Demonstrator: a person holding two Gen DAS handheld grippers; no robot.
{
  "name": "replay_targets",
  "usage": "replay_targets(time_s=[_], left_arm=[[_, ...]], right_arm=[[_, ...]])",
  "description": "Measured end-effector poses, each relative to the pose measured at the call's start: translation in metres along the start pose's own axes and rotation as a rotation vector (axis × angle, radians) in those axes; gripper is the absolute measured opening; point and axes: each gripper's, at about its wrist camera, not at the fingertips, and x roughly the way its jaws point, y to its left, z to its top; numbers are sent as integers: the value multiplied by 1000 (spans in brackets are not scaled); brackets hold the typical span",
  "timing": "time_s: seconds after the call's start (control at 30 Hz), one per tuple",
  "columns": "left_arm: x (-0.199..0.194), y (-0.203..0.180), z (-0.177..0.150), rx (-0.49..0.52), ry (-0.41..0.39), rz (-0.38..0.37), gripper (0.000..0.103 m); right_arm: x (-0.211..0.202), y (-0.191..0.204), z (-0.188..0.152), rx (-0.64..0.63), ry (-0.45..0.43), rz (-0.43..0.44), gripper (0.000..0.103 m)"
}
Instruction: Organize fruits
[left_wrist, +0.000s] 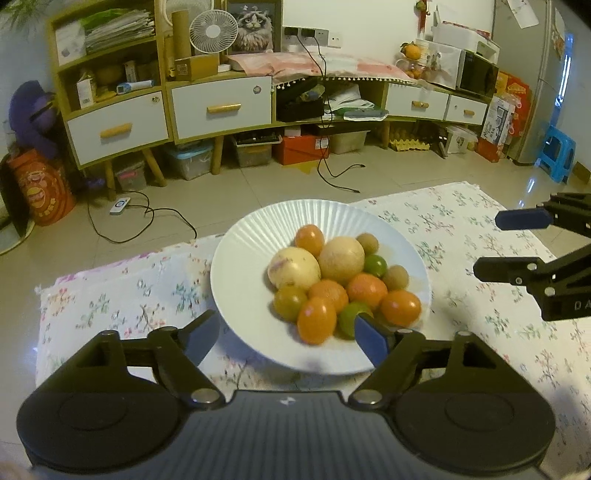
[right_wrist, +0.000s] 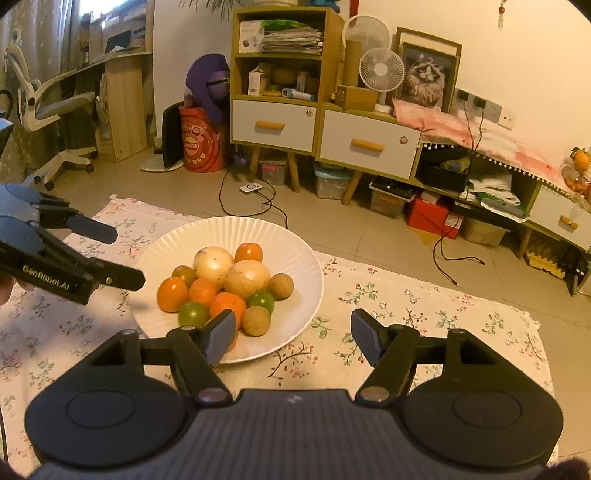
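A white fluted plate (left_wrist: 258, 236) sits on a floral tablecloth and holds a pile of fruit: two large pale round fruits (left_wrist: 293, 267), several oranges (left_wrist: 317, 320), green limes (left_wrist: 375, 265) and small brown longans (left_wrist: 396, 277). My left gripper (left_wrist: 288, 338) is open and empty, its jaws straddling the plate's near rim. In the right wrist view the same plate (right_wrist: 291, 243) and fruit (right_wrist: 246, 278) lie ahead to the left. My right gripper (right_wrist: 293, 332) is open and empty over the plate's right edge. Each gripper shows in the other's view, the right one (left_wrist: 491, 243) and the left one (right_wrist: 123, 254).
The floral tablecloth (left_wrist: 461, 221) covers a low table that ends just beyond the plate. Behind it lie tiled floor with cables (left_wrist: 147, 212), a cabinet with drawers (left_wrist: 221, 107), storage boxes, a blue stool (left_wrist: 557, 151) and an office chair (right_wrist: 48, 107).
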Motion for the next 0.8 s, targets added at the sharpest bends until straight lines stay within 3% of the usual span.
replay_targets(time_s=[0.3,0.43,0.8], left_arm=[[-22,-11,-25,-38,31,59,85],[-30,-15,-38,-105,53,86,92],[-50,-28,-66,-214,127,177,92]], right_arm=[[-13,10,-10,26,21,-21,77],[-20,18,-18,65,53,-36,82],[-29,26,-35,205,184,-150,92]])
